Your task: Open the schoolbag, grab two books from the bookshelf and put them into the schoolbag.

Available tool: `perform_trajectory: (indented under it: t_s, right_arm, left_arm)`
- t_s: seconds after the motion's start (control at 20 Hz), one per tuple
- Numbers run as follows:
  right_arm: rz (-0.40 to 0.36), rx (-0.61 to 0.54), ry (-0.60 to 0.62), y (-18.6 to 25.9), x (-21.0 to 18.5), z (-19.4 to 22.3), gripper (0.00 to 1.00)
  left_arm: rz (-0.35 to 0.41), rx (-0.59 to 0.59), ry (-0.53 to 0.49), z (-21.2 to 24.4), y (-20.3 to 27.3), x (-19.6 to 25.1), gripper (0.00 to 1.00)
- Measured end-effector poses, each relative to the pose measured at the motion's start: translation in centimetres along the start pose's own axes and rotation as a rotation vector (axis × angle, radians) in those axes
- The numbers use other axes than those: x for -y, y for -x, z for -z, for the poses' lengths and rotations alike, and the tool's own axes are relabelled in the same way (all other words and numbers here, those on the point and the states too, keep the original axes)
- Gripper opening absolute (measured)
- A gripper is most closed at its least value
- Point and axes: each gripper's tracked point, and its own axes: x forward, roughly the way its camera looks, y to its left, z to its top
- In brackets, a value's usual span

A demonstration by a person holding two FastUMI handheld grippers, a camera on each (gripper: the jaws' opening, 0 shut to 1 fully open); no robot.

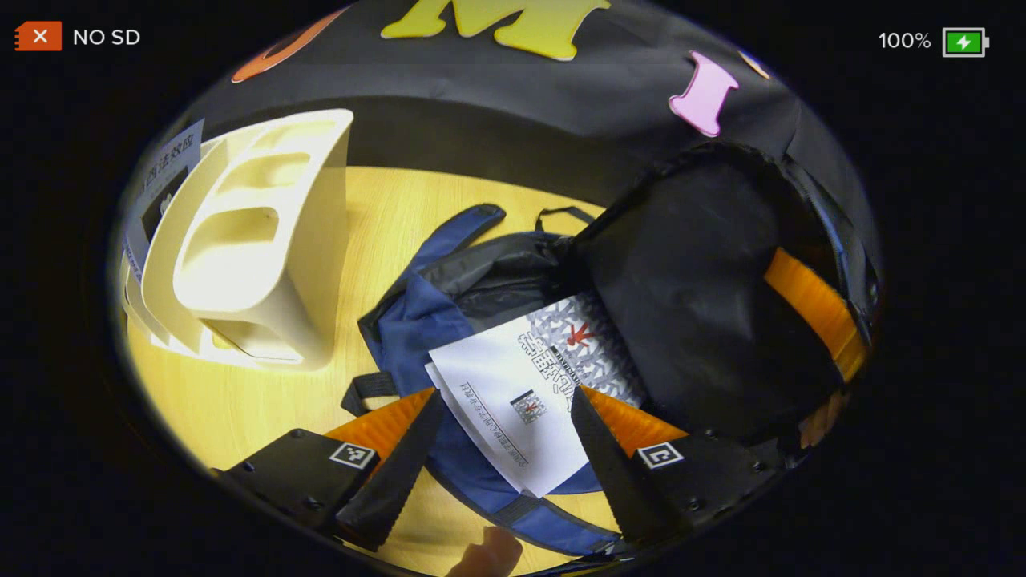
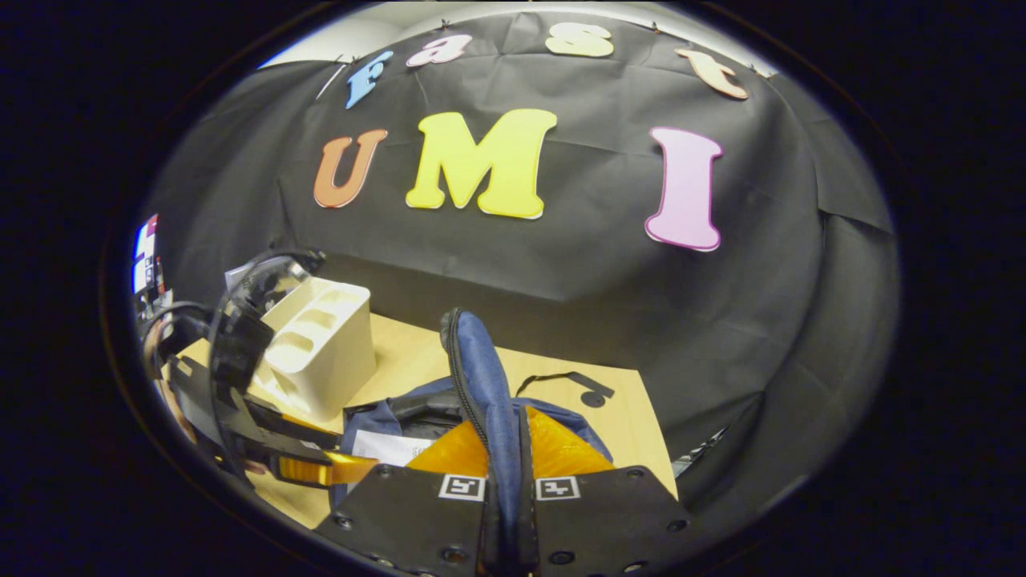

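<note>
book [image 1: 513, 401] between left gripper [image 1: 503, 417] fingers

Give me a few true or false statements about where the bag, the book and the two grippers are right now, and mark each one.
1. The right hand-held gripper is shut on a flap of the blue schoolbag, holding it up. True.
2. The left hand-held gripper is clamped on the book. False: its fingers stand apart on either side of the white book, not touching it.
3. The book lies partly inside the open schoolbag. True.
4. The cream bookshelf stands on the floor. False: it stands on the wooden table, beside the schoolbag.
</note>
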Motion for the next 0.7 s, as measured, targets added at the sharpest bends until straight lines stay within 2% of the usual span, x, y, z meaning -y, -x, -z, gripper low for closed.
perform_trajectory:
  t_s: [0.1,0.3,0.35,0.7]
  right_arm:
    - [0.007,0.000,-0.008,0.0,0.5,0.3,0.08]
    - [0.010,-0.013,-0.023,-0.1,1.4,0.8,0.08]
    - [0.010,-0.013,-0.018,-0.1,1.5,0.9,0.12]
    - [0.022,-0.006,0.045,0.7,1.0,0.7,0.08]
  left_arm:
    - [-0.044,0.097,-0.071,-2.1,3.4,-1.0,1.00]
    - [-0.108,0.251,-0.132,-6.4,10.6,-3.0,1.00]
    - [-0.145,0.285,-0.148,-7.5,12.2,-4.3,1.00]
    - [-0.429,0.441,-0.228,-15.7,21.1,-14.9,1.00]
